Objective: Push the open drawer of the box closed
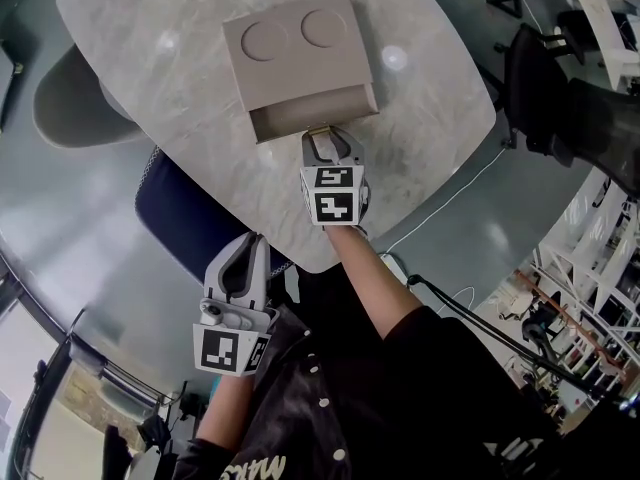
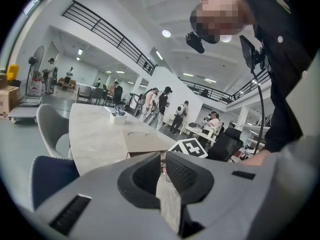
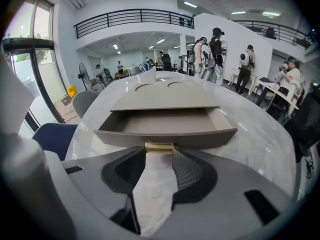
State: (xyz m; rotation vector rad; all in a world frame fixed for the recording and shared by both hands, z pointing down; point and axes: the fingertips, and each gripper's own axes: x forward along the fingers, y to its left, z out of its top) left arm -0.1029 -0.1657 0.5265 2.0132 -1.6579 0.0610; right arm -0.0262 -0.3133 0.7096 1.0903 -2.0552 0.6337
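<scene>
A beige box (image 1: 300, 63) with two round recesses on top stands on the marble table (image 1: 170, 78). Its drawer (image 1: 300, 120) is pulled out toward me and looks empty (image 3: 165, 121). My right gripper (image 1: 322, 133) is at the drawer front. It is open, and the small gold handle (image 3: 159, 147) sits right at its fingertips (image 3: 159, 153). Whether the tips touch the front I cannot tell. My left gripper (image 1: 247, 243) hangs low near my body, off the table's near edge, jaws together with nothing in them (image 2: 163, 159). The left gripper view shows the box (image 2: 145, 140) farther off.
A dark blue chair (image 1: 185, 213) stands under the table's near edge and a grey chair (image 1: 70, 98) at its left side. A black office chair (image 1: 540, 88) and a white cable (image 1: 450, 193) are on the floor to the right. People stand in the hall behind.
</scene>
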